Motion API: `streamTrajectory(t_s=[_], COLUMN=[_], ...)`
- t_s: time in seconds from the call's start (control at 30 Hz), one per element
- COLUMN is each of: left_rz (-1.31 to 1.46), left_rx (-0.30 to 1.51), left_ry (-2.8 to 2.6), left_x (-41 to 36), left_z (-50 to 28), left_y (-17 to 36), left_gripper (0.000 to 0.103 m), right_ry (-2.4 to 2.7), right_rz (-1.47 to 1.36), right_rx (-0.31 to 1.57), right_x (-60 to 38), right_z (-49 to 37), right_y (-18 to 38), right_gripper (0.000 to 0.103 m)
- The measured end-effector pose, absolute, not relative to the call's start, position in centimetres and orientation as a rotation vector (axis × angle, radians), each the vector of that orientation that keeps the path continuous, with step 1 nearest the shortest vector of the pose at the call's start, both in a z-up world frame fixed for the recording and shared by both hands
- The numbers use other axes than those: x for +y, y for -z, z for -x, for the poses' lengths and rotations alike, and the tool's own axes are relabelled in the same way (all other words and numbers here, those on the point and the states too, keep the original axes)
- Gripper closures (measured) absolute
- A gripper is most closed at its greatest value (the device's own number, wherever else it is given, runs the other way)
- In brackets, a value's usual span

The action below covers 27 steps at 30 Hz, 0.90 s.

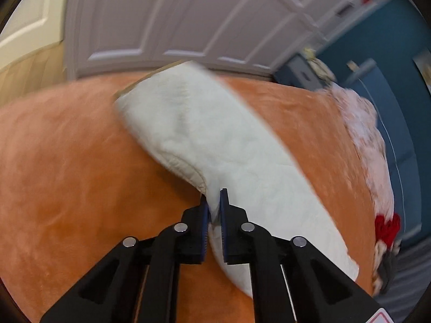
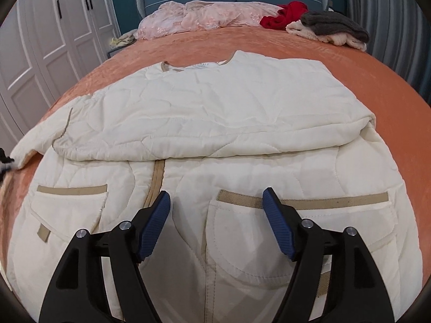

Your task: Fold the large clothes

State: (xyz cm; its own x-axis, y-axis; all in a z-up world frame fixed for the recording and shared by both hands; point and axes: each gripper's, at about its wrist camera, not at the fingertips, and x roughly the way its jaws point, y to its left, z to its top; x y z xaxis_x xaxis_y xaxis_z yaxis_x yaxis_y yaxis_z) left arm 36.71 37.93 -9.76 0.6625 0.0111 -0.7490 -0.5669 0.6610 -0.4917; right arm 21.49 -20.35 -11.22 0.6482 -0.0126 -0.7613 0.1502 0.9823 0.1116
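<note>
- Bedspread (image 2: 363, 75) lies bare around the cream jacket (image 2: 215, 107), widest at 12 to 2 o'clock, before the heaped clothes (image 2: 328, 29).
- Jacket lies flat mid-bed, collar at 12 o'clock, hem nearest, one sleeve (image 1: 215, 140) folded across.
- Left claw (image 1: 214, 210) pinches the sleeve's cuff end.
- Right claw (image 2: 216, 202) hangs spread above the pockets.

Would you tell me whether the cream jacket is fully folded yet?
Partly folded: one sleeve lies across the jacket, the other sleeve is stretched out in the left gripper, pockets still exposed.
</note>
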Motion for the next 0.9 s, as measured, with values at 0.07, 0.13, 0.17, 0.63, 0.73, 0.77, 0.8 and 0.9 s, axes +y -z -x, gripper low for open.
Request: streamTrajectory(t_s=[0.07, 0.13, 0.17, 0.63, 0.73, 0.77, 0.8, 0.9], left_rz=[0.689, 0.585, 0.549, 0.206, 0.24, 0.256, 0.294, 0.476], left_rx=[0.737, 0.664, 0.634, 0.752, 0.88, 0.911, 0.945, 0.986], left_ry=[-0.315, -0.22, -0.169, 0.551, 0.529, 0.522, 0.513, 0.48], left_x=[35.6, 32.0, 29.9, -10.1, -12.7, -12.7, -12.1, -7.9], left_z=[-37.0, -37.3, -37.5, -31.4, -30.5, -30.2, -30.1, -31.0], left_y=[6.7, 2.2, 0.1, -3.4, 2.1, 3.5, 4.9, 7.0], left_gripper=[0.1, 0.1, 0.1, 0.069, 0.046, 0.046, 0.046, 0.046], right_ry=[0.089, 0.085, 0.085, 0.131, 0.142, 0.145, 0.15, 0.157], right_rz=[-0.173, -0.187, -0.192, -0.334, -0.337, -0.343, -0.354, -0.385], right_rx=[0.861, 0.852, 0.849, 0.776, 0.779, 0.778, 0.776, 0.763], right_x=[-20.5, -20.7, -20.8, -25.6, -27.3, -27.8, -28.4, -29.9], right_z=[-21.5, -21.3, -21.3, -16.4, -15.4, -15.2, -14.9, -14.8], right_y=[11.3, 11.3, 11.2, 8.8, 8.8, 8.8, 8.8, 8.4], right_gripper=[0.032, 0.032, 0.032, 0.031, 0.028, 0.028, 0.028, 0.028])
